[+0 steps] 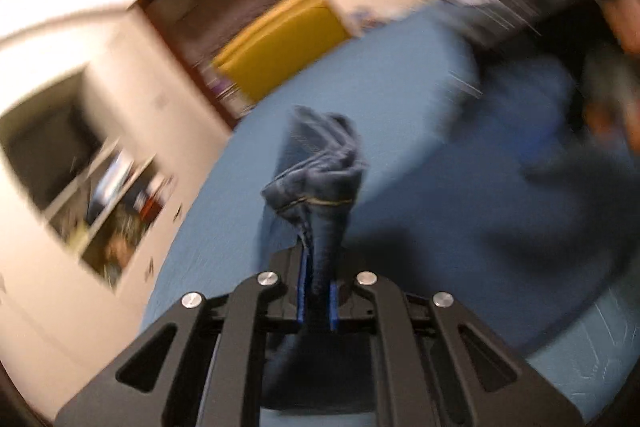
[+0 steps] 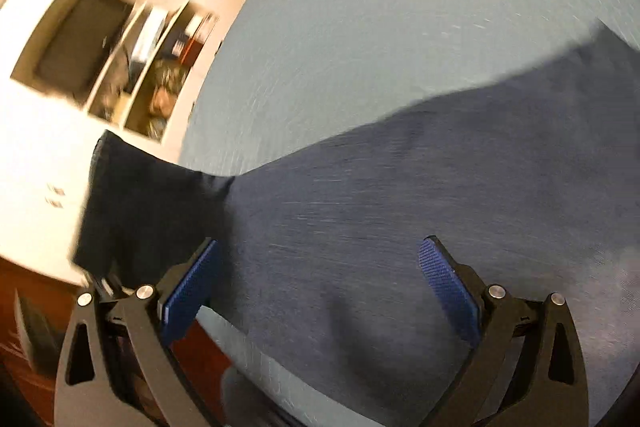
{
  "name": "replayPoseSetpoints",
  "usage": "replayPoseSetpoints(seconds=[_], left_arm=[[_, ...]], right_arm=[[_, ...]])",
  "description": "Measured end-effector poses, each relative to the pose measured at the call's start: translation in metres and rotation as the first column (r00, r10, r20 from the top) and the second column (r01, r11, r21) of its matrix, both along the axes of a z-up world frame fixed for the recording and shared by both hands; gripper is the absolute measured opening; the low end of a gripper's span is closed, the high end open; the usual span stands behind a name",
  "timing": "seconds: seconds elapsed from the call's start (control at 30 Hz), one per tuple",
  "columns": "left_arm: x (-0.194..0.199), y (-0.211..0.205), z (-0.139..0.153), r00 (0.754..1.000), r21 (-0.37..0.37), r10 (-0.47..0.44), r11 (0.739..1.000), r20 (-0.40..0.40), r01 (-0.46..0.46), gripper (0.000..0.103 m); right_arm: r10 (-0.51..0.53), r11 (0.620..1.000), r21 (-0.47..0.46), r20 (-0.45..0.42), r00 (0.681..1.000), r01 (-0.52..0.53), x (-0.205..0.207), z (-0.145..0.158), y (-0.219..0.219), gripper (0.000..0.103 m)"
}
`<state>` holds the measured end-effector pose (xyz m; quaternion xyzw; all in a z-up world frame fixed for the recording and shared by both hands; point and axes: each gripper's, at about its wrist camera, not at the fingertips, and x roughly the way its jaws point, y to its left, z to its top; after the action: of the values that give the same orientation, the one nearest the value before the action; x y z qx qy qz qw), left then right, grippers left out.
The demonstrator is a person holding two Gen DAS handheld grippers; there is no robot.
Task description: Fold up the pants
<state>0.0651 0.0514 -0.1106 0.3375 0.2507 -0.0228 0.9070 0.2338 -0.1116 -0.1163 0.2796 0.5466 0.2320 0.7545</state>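
Item: pants (image 2: 400, 195), dark denim, spread across the blue bed (image 2: 400, 27), one end hanging off its left edge. Only your left view shows your left gripper (image 1: 318, 291) pinched on a bunched hem. Your right gripper (image 2: 318, 287) gapes wide above the cloth, gripping nothing.
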Motion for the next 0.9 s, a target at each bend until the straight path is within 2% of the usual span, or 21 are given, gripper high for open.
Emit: replayPoseSetpoints(seconds=[0.07, 0.13, 0.2, 0.27, 0.3, 0.37, 0.4, 0.53, 0.67, 0.73, 0.8, 0.83, 0.9], left_arm=[[-0.009, -0.036, -0.048, 0.998, 0.120, -0.050, 0.991, -0.047, 0.056, 0.008], [-0.018, -0.045, -0.073, 0.998, 0.195, -0.054, 0.979, -0.030, 0.059, 0.011], [-0.025, -0.044, -0.079, 0.999, 0.218, -0.049, 0.975, 0.012, 0.045, 0.016], [-0.026, -0.039, -0.071, 0.999, 0.204, -0.046, 0.978, 0.015, 0.042, 0.037], [-0.027, -0.038, -0.070, 0.998, 0.213, -0.051, 0.976, 0.022, 0.045, 0.041], [-0.030, -0.035, -0.067, 0.996, 0.245, -0.075, 0.967, 0.042, 0.063, 0.056], [-0.029, -0.035, -0.068, 0.995, 0.264, -0.094, 0.961, 0.034, 0.082, 0.058], [-0.028, -0.038, -0.067, 0.982, 0.318, -0.187, 0.931, -0.011, 0.181, 0.058], [-0.031, -0.041, -0.066, 0.956, 0.342, -0.280, 0.893, -0.085, 0.292, 0.063], [-0.022, -0.039, -0.061, 0.942, 0.304, -0.305, 0.892, -0.138, 0.333, 0.063], [-0.007, -0.031, -0.054, 0.926, 0.219, -0.312, 0.908, -0.213, 0.356, 0.064], [-0.001, -0.027, -0.051, 0.921, 0.199, -0.317, 0.911, -0.225, 0.362, 0.063], [0.007, -0.026, -0.051, 0.915, 0.209, -0.306, 0.908, -0.263, 0.364, 0.037]], right_arm=[[-0.013, 0.997, 0.077, -0.055, 0.998, 0.017, -0.003, -0.015, -0.025, 0.097], [-0.027, 0.993, 0.109, -0.099, 0.995, 0.037, -0.009, -0.031, -0.043, 0.097], [-0.035, 0.990, 0.134, -0.133, 0.991, 0.053, -0.014, -0.043, -0.052, 0.097], [-0.041, 0.983, 0.170, -0.137, 0.990, 0.064, -0.019, -0.048, -0.058, 0.097], [-0.039, 0.984, 0.166, -0.133, 0.990, 0.061, -0.020, -0.047, -0.059, 0.097], [-0.031, 0.987, 0.150, -0.129, 0.991, 0.051, -0.018, -0.044, -0.058, 0.097], [-0.031, 0.989, 0.141, -0.129, 0.991, 0.050, -0.016, -0.044, -0.058, 0.097], [-0.011, 0.992, 0.121, -0.122, 0.993, 0.025, -0.011, -0.039, -0.037, 0.097], [0.014, 0.996, 0.092, -0.127, 0.992, -0.002, -0.012, -0.040, -0.023, 0.097], [0.011, 0.996, 0.092, -0.132, 0.991, 0.001, -0.010, -0.041, -0.018, 0.097], [0.011, 0.996, 0.091, -0.135, 0.991, 0.001, -0.010, -0.041, -0.017, 0.097], [0.014, 0.996, 0.088, -0.134, 0.991, -0.002, -0.010, -0.042, -0.016, 0.097], [0.016, 0.997, 0.083, -0.134, 0.991, -0.005, -0.009, -0.042, -0.015, 0.097]])
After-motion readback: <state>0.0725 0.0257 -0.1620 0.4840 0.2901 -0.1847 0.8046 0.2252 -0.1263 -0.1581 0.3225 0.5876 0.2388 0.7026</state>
